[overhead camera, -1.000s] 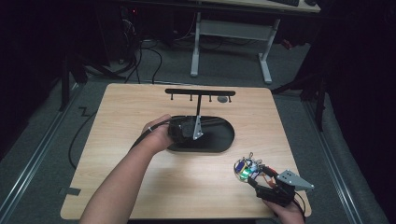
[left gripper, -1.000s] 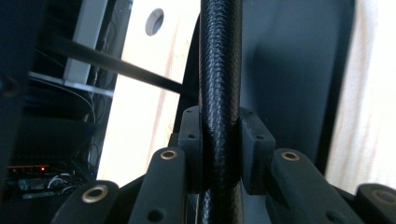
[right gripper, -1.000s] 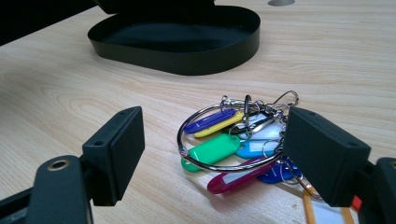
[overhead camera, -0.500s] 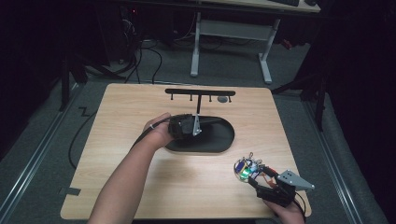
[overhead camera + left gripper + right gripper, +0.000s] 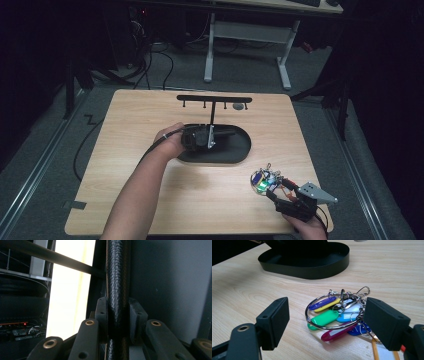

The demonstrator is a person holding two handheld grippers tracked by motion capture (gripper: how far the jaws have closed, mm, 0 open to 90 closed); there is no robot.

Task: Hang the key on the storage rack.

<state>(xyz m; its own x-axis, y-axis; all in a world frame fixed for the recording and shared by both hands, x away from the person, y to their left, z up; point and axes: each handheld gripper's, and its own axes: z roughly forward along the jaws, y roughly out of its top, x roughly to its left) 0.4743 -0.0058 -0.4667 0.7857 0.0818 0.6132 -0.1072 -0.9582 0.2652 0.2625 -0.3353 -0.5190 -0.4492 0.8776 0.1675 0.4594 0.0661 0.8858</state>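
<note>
The left gripper (image 5: pixel 212 137) pinches the thin black textured post (image 5: pixel 117 290) of the black key stand, above its oval tray (image 5: pixel 240 150). Near this tray, toward the person, a metal ring of coloured plastic key tags (image 5: pixel 332 313) lies between the widely spread jaws of the right gripper (image 5: pixel 335 323), untouched. I can read no writing on the tags. The table (image 5: pixel 150 115) is light wood; the room around it is dark.

1. The high view was dim: only the wooden surface (image 5: pixel 150 210) was lit, from above, and the room around it sank into near black.
2. In the left gripper view a strip of surface glared to blown-out white, while the rest stayed dark.
3. The right gripper view was evenly bright; the key bunch (image 5: pixel 337 315) was sharp, its near edges soft.
</note>
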